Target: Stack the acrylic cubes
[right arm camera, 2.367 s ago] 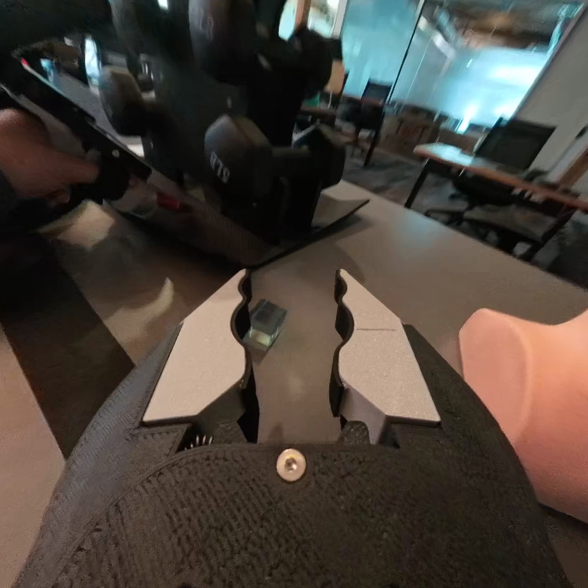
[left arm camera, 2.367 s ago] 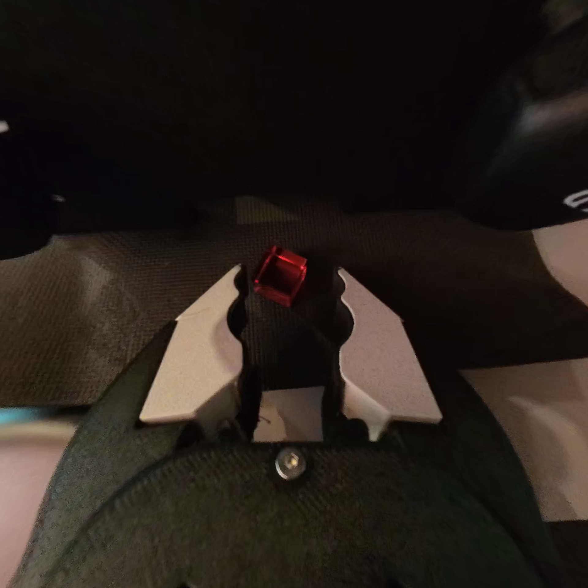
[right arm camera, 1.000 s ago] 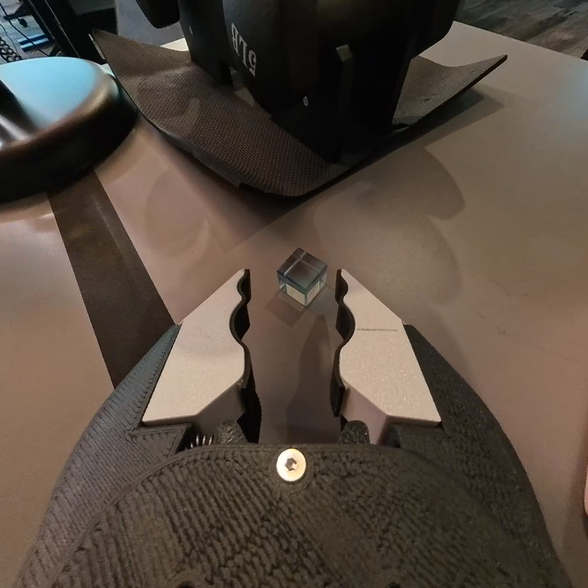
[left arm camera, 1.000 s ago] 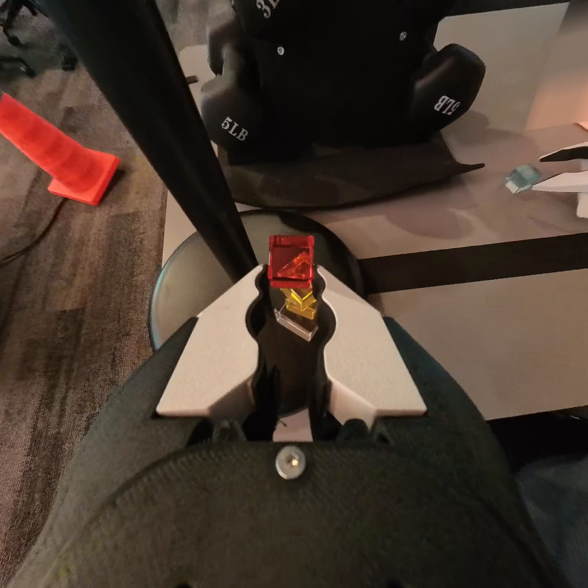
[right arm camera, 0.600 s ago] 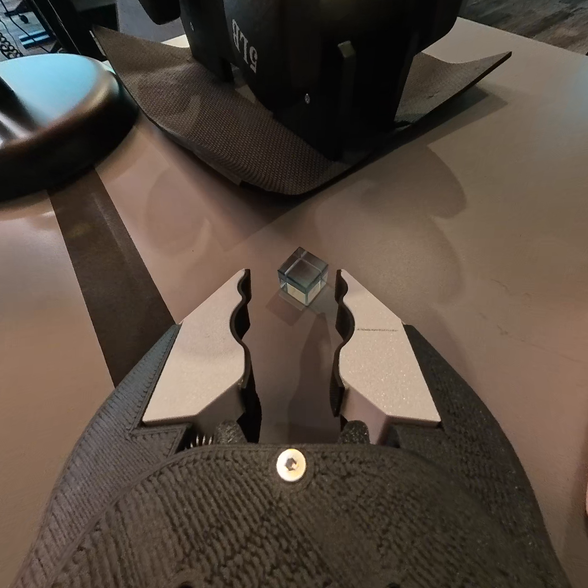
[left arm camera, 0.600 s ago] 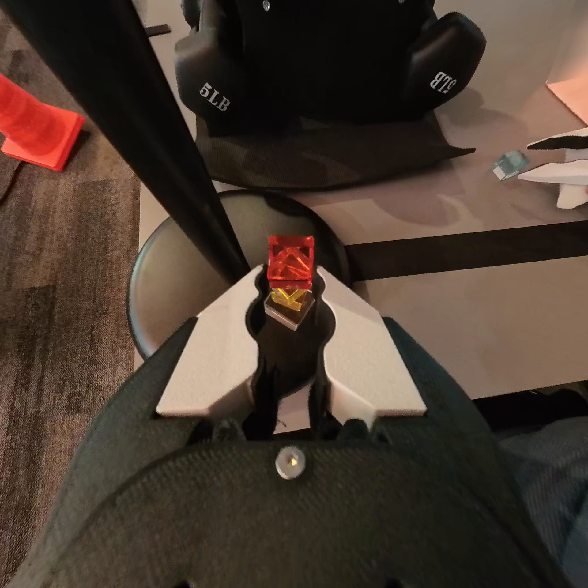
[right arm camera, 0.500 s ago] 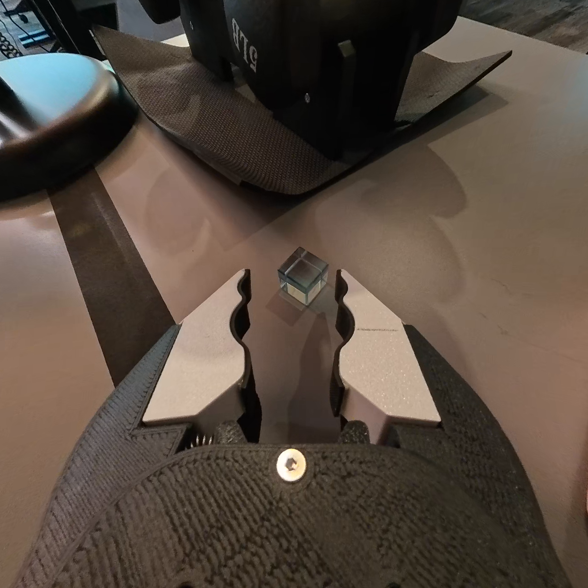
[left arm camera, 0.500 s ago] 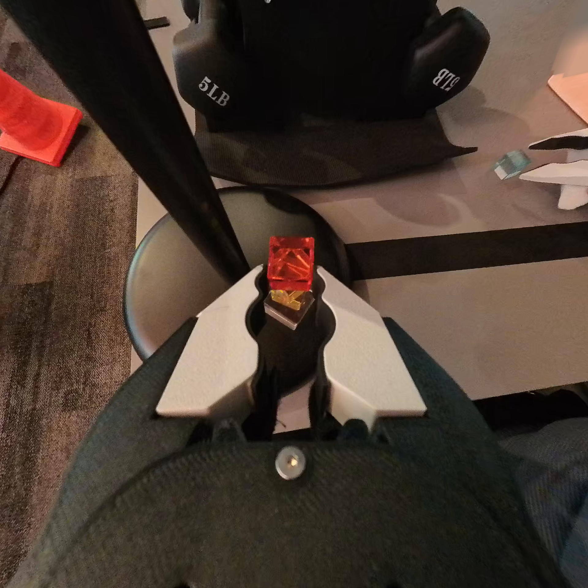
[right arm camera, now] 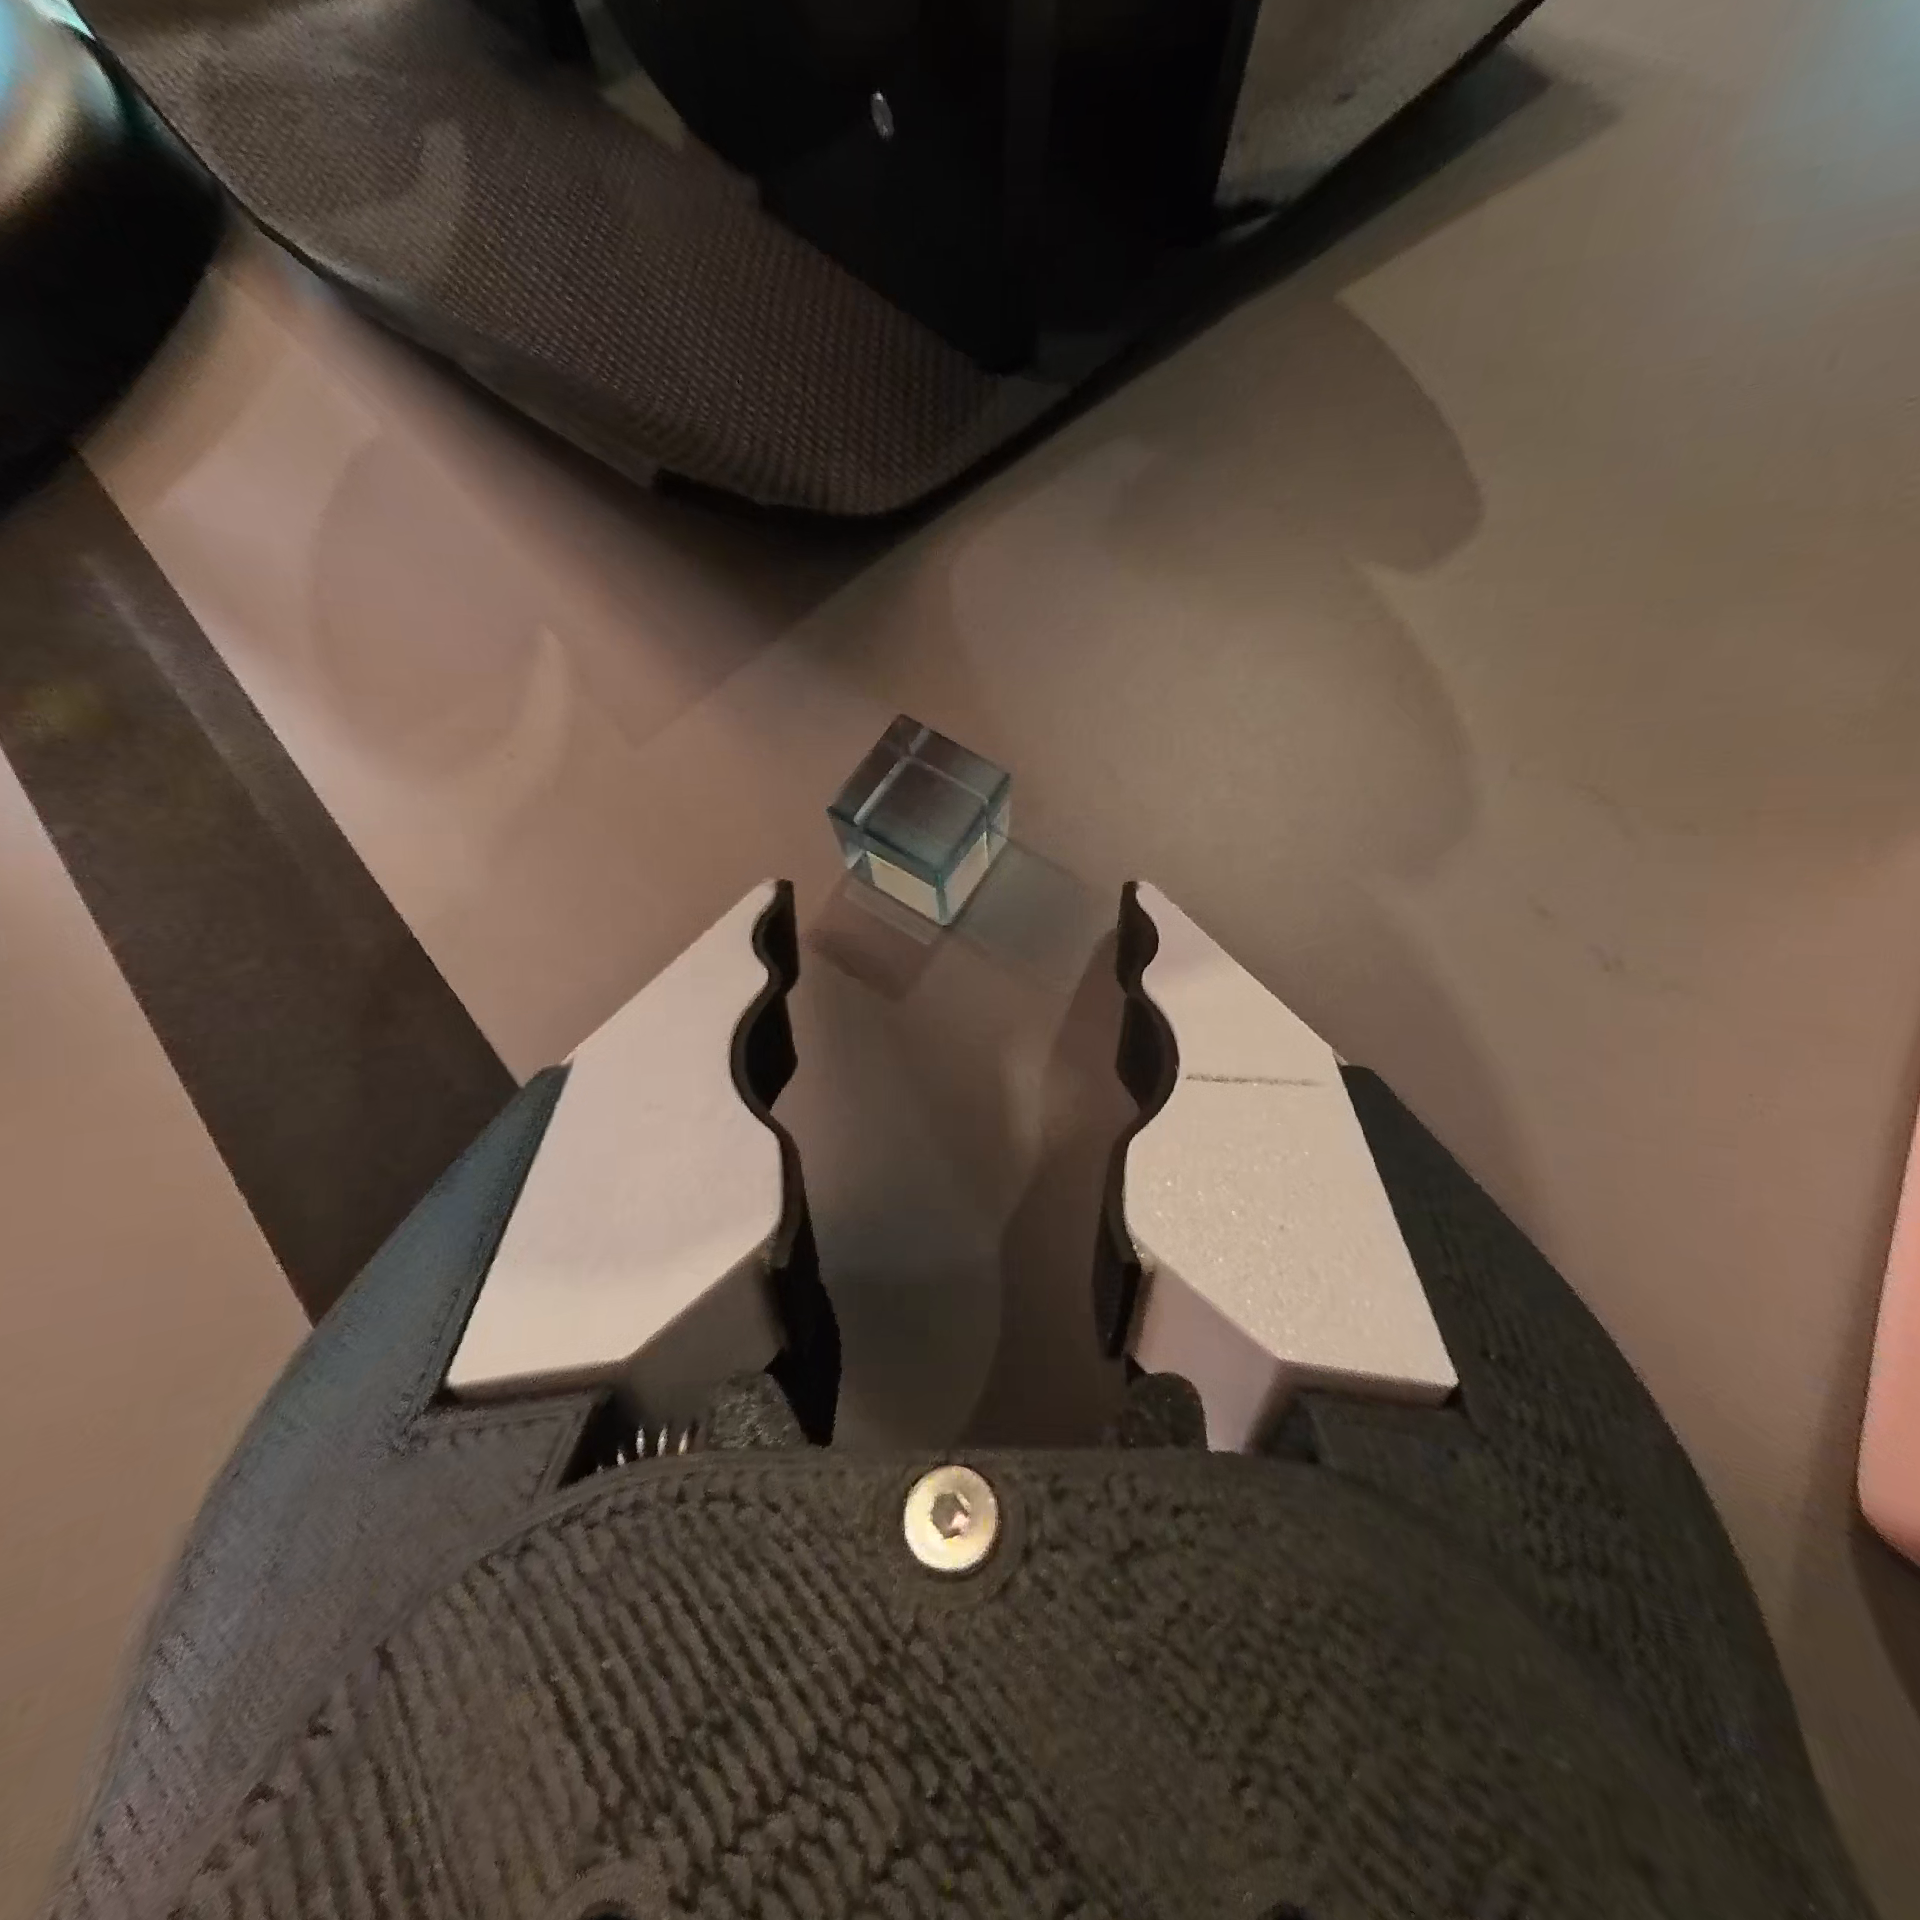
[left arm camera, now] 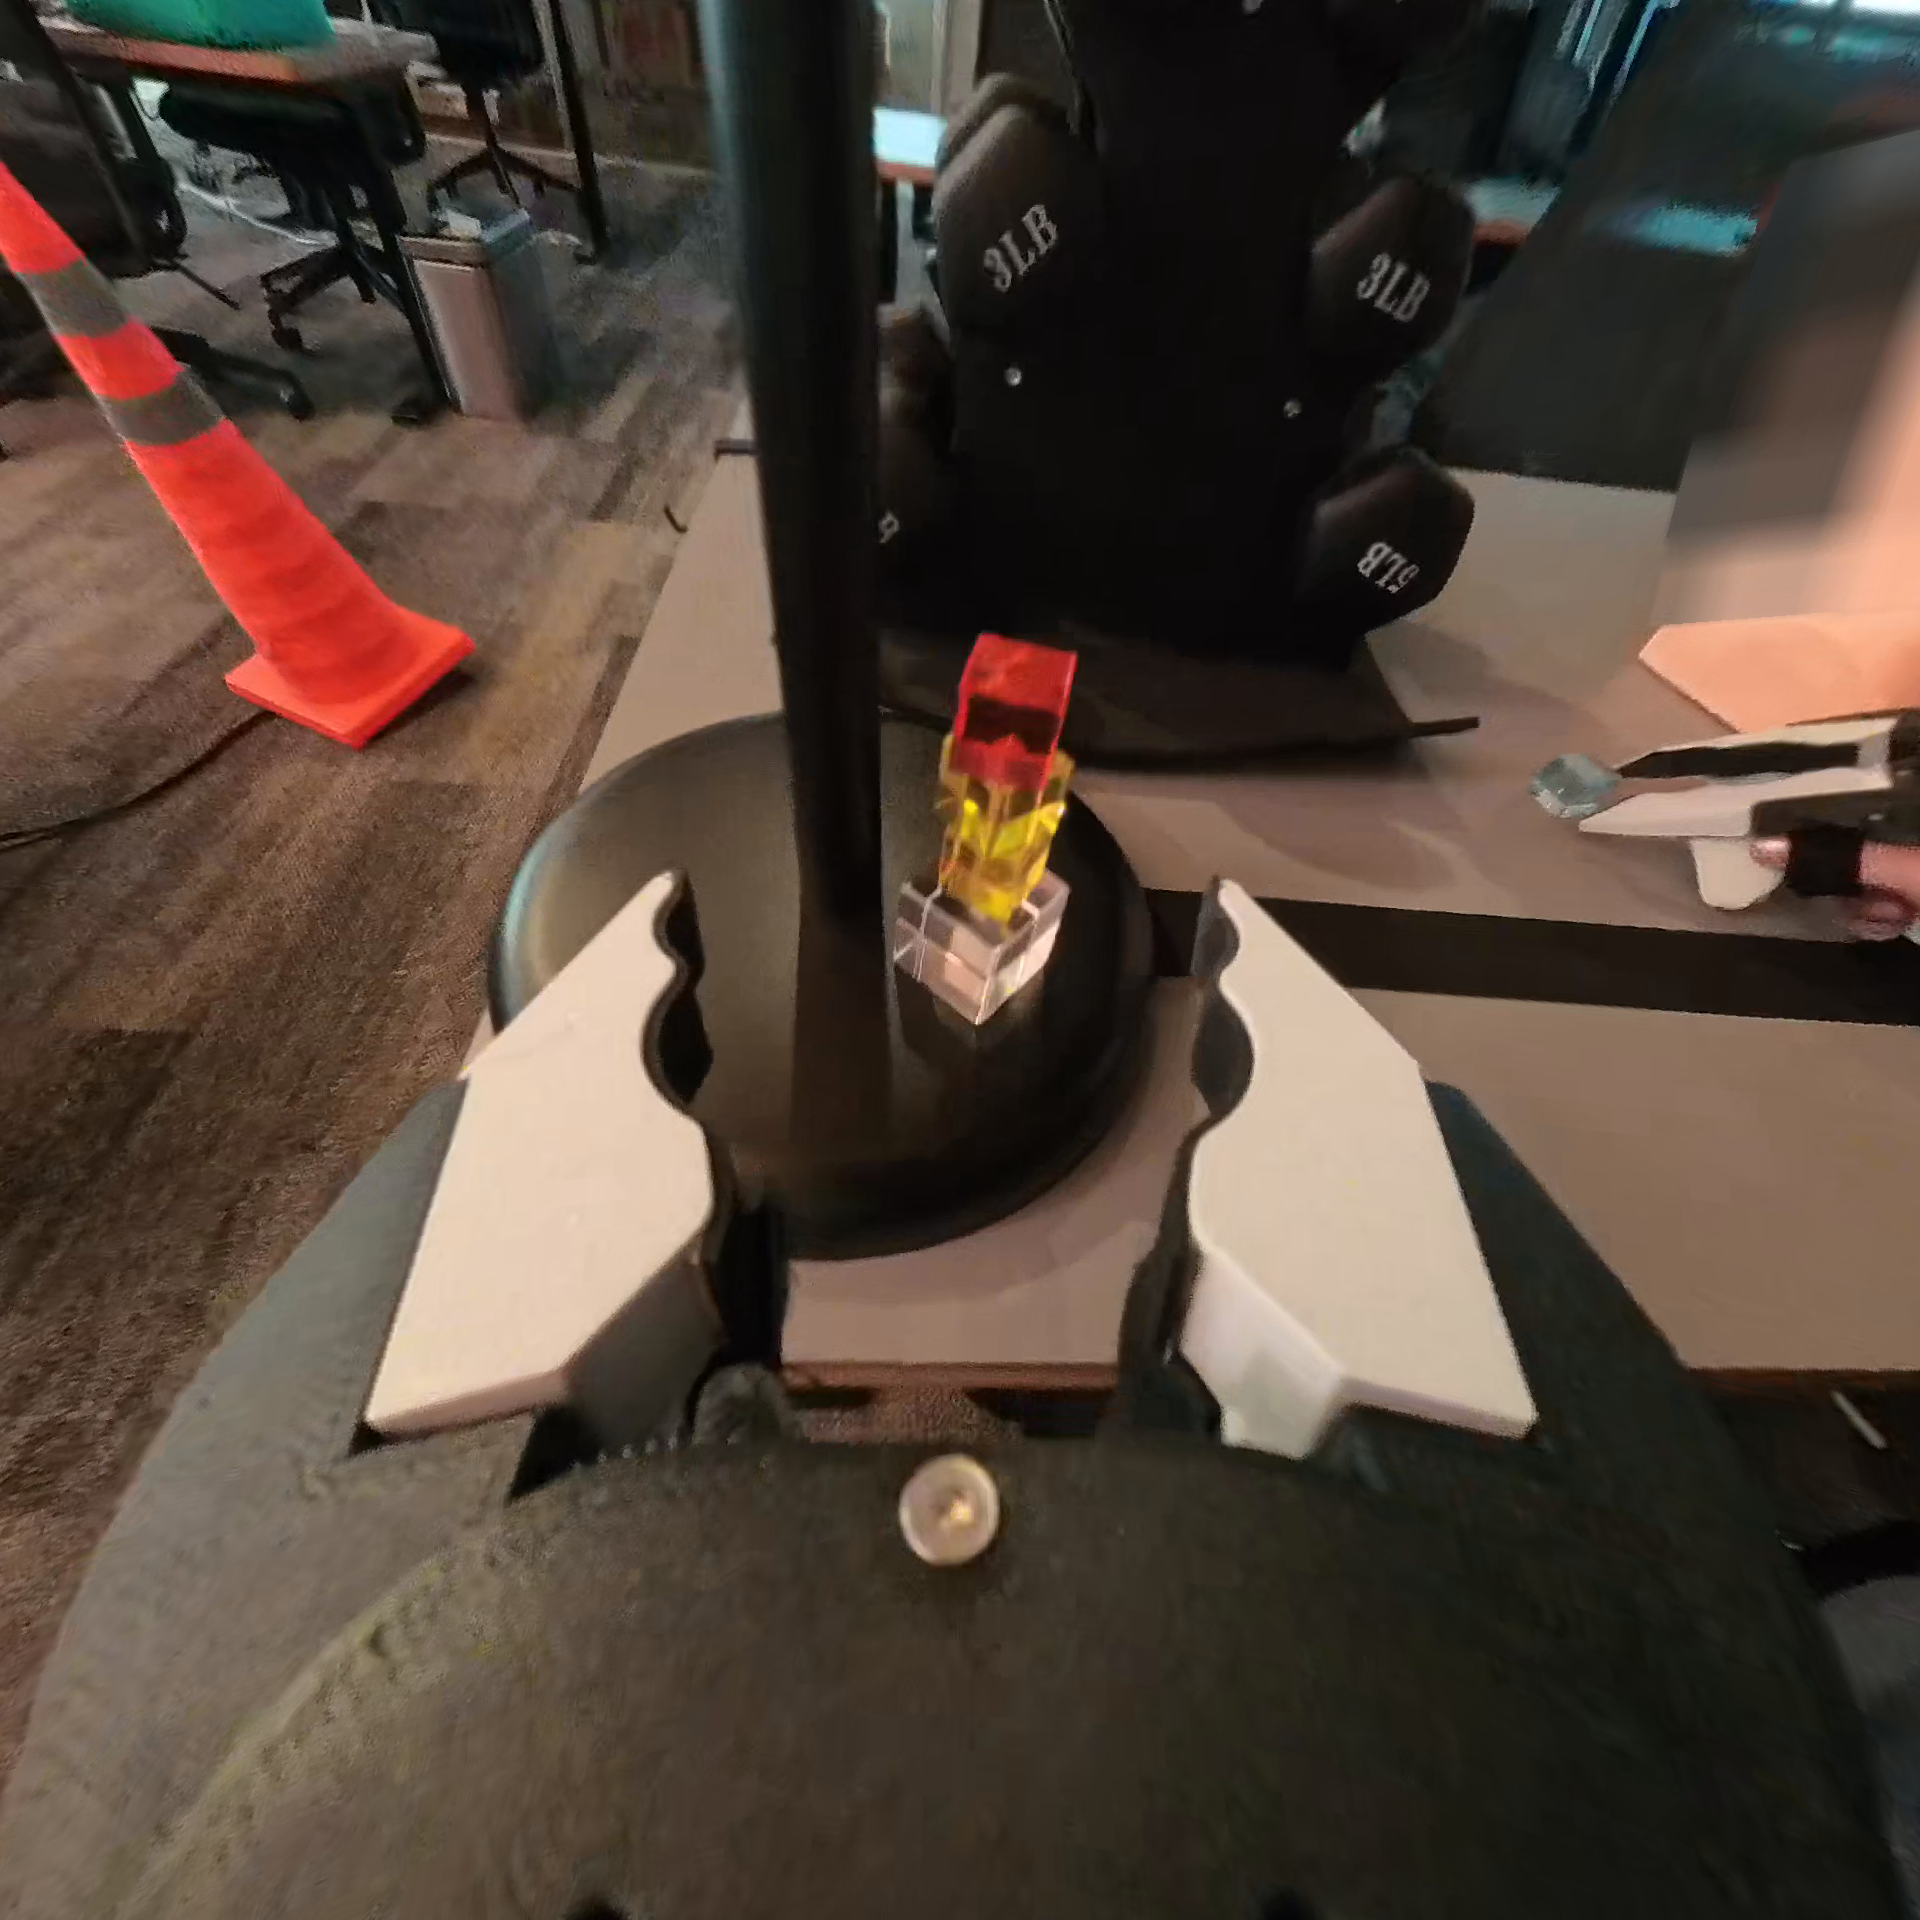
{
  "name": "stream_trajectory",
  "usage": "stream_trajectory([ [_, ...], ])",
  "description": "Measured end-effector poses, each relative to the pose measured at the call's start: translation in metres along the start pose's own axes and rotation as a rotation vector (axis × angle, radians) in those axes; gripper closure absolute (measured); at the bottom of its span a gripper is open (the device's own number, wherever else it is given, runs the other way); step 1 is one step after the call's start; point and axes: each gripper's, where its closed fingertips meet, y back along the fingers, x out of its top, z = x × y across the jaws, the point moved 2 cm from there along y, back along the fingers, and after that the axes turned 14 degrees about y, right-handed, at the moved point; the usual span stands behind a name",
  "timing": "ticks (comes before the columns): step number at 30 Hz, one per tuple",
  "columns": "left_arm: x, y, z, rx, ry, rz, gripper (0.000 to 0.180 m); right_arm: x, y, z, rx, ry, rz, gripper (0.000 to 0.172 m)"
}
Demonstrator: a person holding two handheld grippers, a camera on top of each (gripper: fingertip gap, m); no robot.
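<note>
Where stacked, three cubes [left arm camera: 995,831]; apart, one [right arm camera: 921,831].

My left tongs [left arm camera: 940,925] fill the lower frame: a coarse black printed body, one silver screw [left arm camera: 948,1509] at centre, two pale grey wedge fingers [left arm camera: 561,1132] with wavy black inner pads. My right tongs [right arm camera: 956,904] look alike, a small spring [right arm camera: 649,1444] showing lower left.
</note>
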Motion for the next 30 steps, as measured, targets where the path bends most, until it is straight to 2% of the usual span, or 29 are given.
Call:
stream_trajectory([
  [3,-0.019,0.016,-0.017,-0.005,0.056,0.041,0.093,-0.002,-0.003,-0.003,0.003,0.027,-0.033,0.115],
  [6,-0.035,0.035,-0.042,0.099,0.062,0.079,0.100,-0.001,-0.004,-0.008,0.028,0.065,-0.029,0.123],
  [7,-0.037,0.040,-0.048,0.130,0.056,0.093,0.102,-0.001,-0.004,-0.009,0.036,0.063,-0.028,0.121],
  [14,-0.038,0.049,-0.055,0.090,0.081,0.109,0.103,0.001,-0.007,-0.008,0.054,0.059,-0.030,0.116],
  [21,-0.039,0.050,-0.054,0.169,-0.036,0.129,0.114,0.005,-0.010,-0.008,0.109,0.016,-0.003,0.115],
  [23,-0.040,0.051,-0.054,0.155,-0.029,0.134,0.114,0.006,-0.012,-0.006,0.086,0.034,-0.015,0.123],
  [25,-0.040,0.054,-0.054,0.134,-0.009,0.147,0.114,0.006,-0.014,-0.006,0.071,0.066,-0.025,0.139],
  [30,-0.037,0.076,-0.060,0.106,0.043,0.217,0.119,0.011,-0.014,-0.011,0.070,0.119,-0.021,0.147],
])
